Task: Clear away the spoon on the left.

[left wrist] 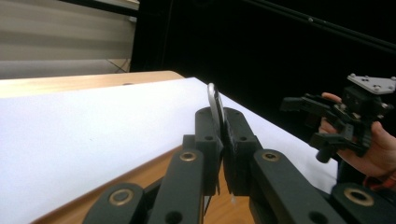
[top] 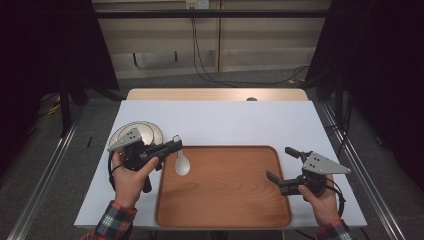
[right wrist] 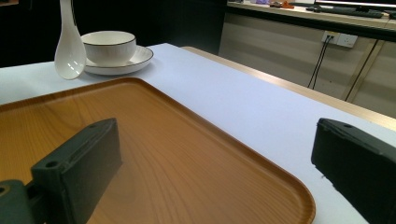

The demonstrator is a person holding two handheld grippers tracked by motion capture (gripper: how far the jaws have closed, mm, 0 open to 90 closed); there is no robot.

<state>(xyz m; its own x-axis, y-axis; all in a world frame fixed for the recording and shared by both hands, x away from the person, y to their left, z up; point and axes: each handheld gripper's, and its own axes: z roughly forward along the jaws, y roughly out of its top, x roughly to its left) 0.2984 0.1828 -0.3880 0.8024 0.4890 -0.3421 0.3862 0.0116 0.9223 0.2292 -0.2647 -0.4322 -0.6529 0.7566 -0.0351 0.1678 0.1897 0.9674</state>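
Waiting wide open at the near right, the right gripper (top: 283, 164) hovers beside the tray's (top: 260, 220) right edge, carrying nothing, probably on hand to steady the tray. Farther left, the left gripper (top: 176, 145) has its jaws clamped on the spoon's (top: 181, 164) handle, so the white bowl end hangs down over the tray's far left corner, likely for setting down there. Beyond it, on the white surface (top: 225, 122), a bowl (right wrist: 108, 45) sits on a plate (right wrist: 135, 60), well apart from the right gripper.
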